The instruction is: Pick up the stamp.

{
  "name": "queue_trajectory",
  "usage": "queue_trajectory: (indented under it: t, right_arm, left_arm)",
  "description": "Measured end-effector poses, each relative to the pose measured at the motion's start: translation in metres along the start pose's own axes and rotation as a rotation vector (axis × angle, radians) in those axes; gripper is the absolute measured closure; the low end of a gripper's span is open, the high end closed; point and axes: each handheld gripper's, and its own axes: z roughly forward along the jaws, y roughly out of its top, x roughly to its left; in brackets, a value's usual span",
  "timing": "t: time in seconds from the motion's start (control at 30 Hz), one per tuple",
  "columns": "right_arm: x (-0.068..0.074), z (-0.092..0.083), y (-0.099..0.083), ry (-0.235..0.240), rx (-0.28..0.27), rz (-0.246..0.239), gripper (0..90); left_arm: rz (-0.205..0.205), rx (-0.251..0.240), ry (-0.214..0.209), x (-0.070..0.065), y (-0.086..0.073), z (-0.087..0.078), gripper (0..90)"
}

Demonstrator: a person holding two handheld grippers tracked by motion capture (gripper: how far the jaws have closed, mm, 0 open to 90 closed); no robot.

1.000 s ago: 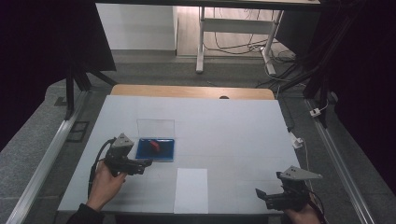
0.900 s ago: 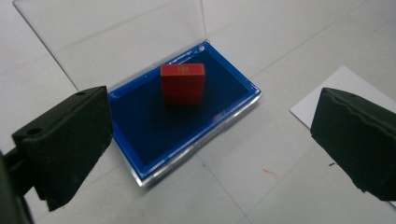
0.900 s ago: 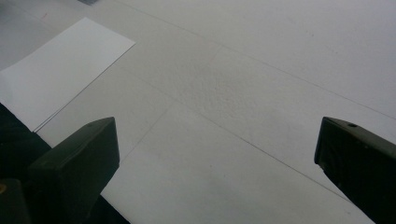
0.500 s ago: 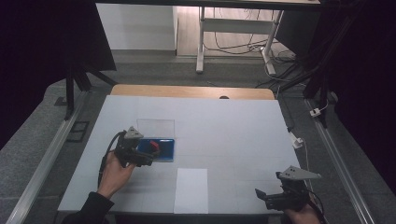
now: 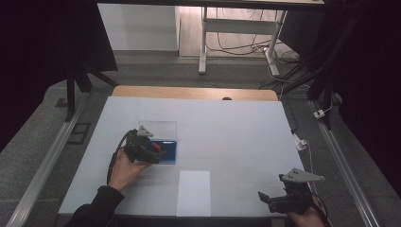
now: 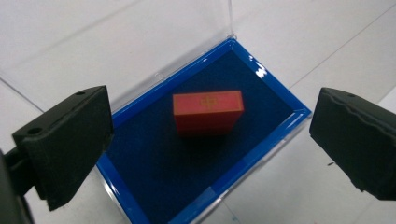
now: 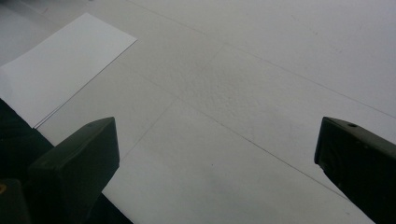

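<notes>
A small red box (image 6: 208, 112) lies on the dark blue lining of an open blue case (image 6: 280, 99) whose clear lid (image 6: 140, 42) stands up behind it. In the high view the blue case (image 5: 168, 150) sits left of the table's middle, with the clear lid (image 5: 163, 127) at its far side. My left gripper (image 5: 158, 152) hovers over the case, open, its jaws (image 6: 210, 149) spread wide to either side of the red box without touching it. My right gripper (image 5: 265, 198) rests open near the front right edge, nothing between its jaws (image 7: 215, 158).
A white sheet of paper (image 5: 194, 191) lies at the front middle of the table; the same sheet of paper (image 7: 60, 65) appears ahead and left of the right gripper. A wooden strip (image 5: 194, 92) runs along the pale table's far edge. Metal rails flank both sides.
My left gripper has moved right and forward from beside the case to over it, covering most of the red box in the high view. The right gripper has stayed put.
</notes>
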Motion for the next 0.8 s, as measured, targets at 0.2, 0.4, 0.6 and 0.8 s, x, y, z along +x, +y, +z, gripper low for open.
queue_trajectory:
  t: [0.2,0.4,0.6,0.8]
  right_arm:
    - [0.0005,0.0002,0.0003,0.0,0.007,-0.005,0.2]
    - [0.001,0.0008,0.0003,0.001,0.008,-0.012,0.1]
    - [0.0012,0.0009,0.0003,0.001,0.009,-0.014,0.2]
    - [0.0015,0.0007,0.0002,0.001,0.01,-0.017,0.2]
  left_arm:
    - [-0.019,0.003,-0.01,0.0057,0.0011,0.0014,21.4]
    - [-0.01,0.032,0.001,0.0062,0.0006,0.0027,37.3]
    - [-0.015,0.047,-0.02,0.0043,0.003,0.0037,54.6]
    - [-0.014,0.067,-0.003,0.0016,0.0065,0.0039,58.3]
